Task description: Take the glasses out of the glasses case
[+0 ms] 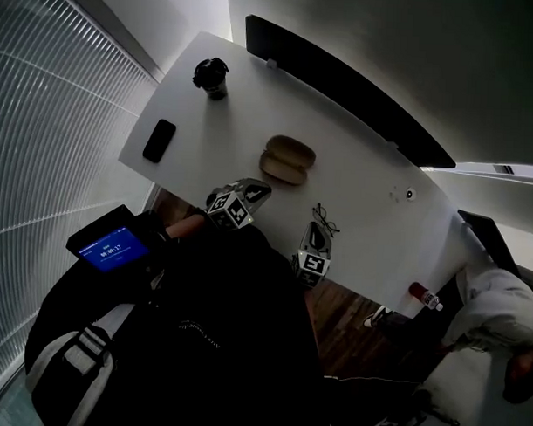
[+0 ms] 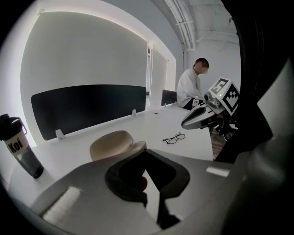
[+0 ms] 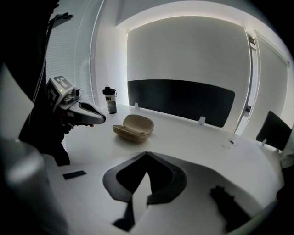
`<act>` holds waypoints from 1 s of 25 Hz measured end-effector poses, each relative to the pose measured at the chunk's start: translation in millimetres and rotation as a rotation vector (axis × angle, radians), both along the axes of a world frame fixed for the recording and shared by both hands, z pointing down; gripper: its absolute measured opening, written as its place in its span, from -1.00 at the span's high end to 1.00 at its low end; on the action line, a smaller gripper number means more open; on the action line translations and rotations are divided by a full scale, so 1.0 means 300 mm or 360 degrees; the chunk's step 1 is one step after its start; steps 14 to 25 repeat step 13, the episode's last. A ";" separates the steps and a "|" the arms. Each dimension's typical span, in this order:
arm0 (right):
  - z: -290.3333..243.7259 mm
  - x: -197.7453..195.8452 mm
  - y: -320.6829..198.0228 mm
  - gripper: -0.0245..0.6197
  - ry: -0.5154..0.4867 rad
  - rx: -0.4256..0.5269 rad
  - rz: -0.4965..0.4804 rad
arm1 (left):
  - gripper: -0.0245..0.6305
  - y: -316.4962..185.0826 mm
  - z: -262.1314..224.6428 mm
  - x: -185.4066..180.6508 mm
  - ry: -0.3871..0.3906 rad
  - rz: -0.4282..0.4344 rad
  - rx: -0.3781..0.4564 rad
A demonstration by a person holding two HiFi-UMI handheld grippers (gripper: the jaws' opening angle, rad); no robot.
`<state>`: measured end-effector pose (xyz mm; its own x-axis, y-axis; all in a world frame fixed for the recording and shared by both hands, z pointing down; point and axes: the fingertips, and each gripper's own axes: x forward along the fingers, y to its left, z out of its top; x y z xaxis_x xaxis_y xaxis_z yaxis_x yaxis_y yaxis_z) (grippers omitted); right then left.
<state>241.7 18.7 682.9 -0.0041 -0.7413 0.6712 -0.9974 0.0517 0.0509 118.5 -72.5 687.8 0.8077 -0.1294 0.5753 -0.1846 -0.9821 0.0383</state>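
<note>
The tan glasses case [image 1: 288,159] lies open in the middle of the white table [image 1: 364,176]; it also shows as the case [image 2: 117,143] and the case [image 3: 133,127]. The black-framed glasses [image 1: 326,219] rest on the table to its right, outside the case, also seen as the glasses [image 2: 173,137]. My right gripper [image 1: 317,229] hovers just short of them, shut and holding nothing; its jaws [image 3: 147,154] meet at the tips. My left gripper [image 1: 250,191] hangs near the case's front, also shut and holding nothing [image 2: 146,151]. Each gripper view shows the other gripper: right gripper [image 2: 186,123], left gripper [image 3: 102,119].
A black bottle [image 1: 211,77] and a dark phone [image 1: 159,140] sit at the table's left end. A black divider panel [image 1: 341,79] runs along the far edge. A person in white [image 1: 499,312] sits past the right end, beside a red-capped bottle [image 1: 427,297].
</note>
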 end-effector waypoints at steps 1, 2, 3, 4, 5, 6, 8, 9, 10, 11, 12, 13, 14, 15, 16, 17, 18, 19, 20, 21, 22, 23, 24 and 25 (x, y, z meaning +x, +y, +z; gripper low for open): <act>0.002 0.007 0.008 0.90 -0.0003 -0.0008 0.0005 | 0.90 0.011 0.002 0.009 0.0003 0.0015 -0.0003; 0.004 0.017 0.016 0.90 -0.0006 -0.0014 0.0017 | 0.90 0.021 0.004 0.020 0.0009 0.0029 -0.0009; 0.007 0.024 0.023 0.90 -0.0006 -0.0019 0.0030 | 0.90 0.028 0.006 0.026 0.0013 0.0041 -0.0014; 0.012 0.027 0.028 0.90 -0.0005 -0.0023 0.0039 | 0.90 0.032 0.009 0.025 0.0016 0.0047 -0.0017; 0.017 0.024 0.031 0.90 -0.0004 -0.0026 0.0043 | 0.90 0.033 0.012 0.020 0.0016 0.0047 -0.0018; 0.022 0.019 0.033 0.90 -0.0003 -0.0028 0.0043 | 0.90 0.034 0.015 0.014 0.0016 0.0045 -0.0017; 0.025 0.011 0.032 0.90 -0.0004 -0.0031 0.0034 | 0.90 0.032 0.018 0.006 0.0015 0.0032 -0.0014; 0.026 0.004 0.029 0.90 -0.0008 -0.0030 0.0025 | 0.90 0.029 0.019 -0.001 0.0011 0.0021 -0.0014; 0.026 -0.003 0.025 0.90 -0.0015 -0.0026 0.0016 | 0.90 0.027 0.020 -0.010 0.0004 0.0011 -0.0014; 0.025 -0.009 0.022 0.90 -0.0024 -0.0017 0.0012 | 0.90 0.026 0.022 -0.017 -0.0003 0.0002 -0.0015; 0.024 -0.011 0.020 0.90 -0.0034 -0.0004 0.0015 | 0.90 0.027 0.023 -0.021 -0.0008 -0.0004 -0.0016; 0.024 -0.013 0.019 0.90 -0.0044 0.0012 0.0020 | 0.90 0.029 0.024 -0.024 -0.0013 -0.0010 -0.0017; 0.024 -0.013 0.019 0.90 -0.0044 0.0012 0.0020 | 0.90 0.029 0.024 -0.024 -0.0013 -0.0010 -0.0017; 0.024 -0.013 0.019 0.90 -0.0044 0.0012 0.0020 | 0.90 0.029 0.024 -0.024 -0.0013 -0.0010 -0.0017; 0.024 -0.013 0.019 0.90 -0.0044 0.0012 0.0020 | 0.90 0.029 0.024 -0.024 -0.0013 -0.0010 -0.0017; 0.024 -0.013 0.019 0.90 -0.0044 0.0012 0.0020 | 0.90 0.029 0.024 -0.024 -0.0013 -0.0010 -0.0017; 0.024 -0.013 0.019 0.90 -0.0044 0.0012 0.0020 | 0.90 0.029 0.024 -0.024 -0.0013 -0.0010 -0.0017; 0.024 -0.013 0.019 0.90 -0.0044 0.0012 0.0020 | 0.90 0.029 0.024 -0.024 -0.0013 -0.0010 -0.0017; 0.024 -0.013 0.019 0.90 -0.0044 0.0012 0.0020 | 0.90 0.029 0.024 -0.024 -0.0013 -0.0010 -0.0017; 0.024 -0.013 0.019 0.90 -0.0044 0.0012 0.0020 | 0.90 0.029 0.024 -0.024 -0.0013 -0.0010 -0.0017; 0.024 -0.013 0.019 0.90 -0.0044 0.0012 0.0020 | 0.90 0.029 0.024 -0.024 -0.0013 -0.0010 -0.0017; 0.024 -0.013 0.019 0.90 -0.0044 0.0012 0.0020 | 0.90 0.029 0.024 -0.024 -0.0013 -0.0010 -0.0017; 0.024 -0.013 0.019 0.90 -0.0044 0.0012 0.0020 | 0.90 0.029 0.024 -0.024 -0.0013 -0.0010 -0.0017; 0.024 -0.013 0.019 0.90 -0.0044 0.0012 0.0020 | 0.90 0.029 0.024 -0.024 -0.0013 -0.0010 -0.0017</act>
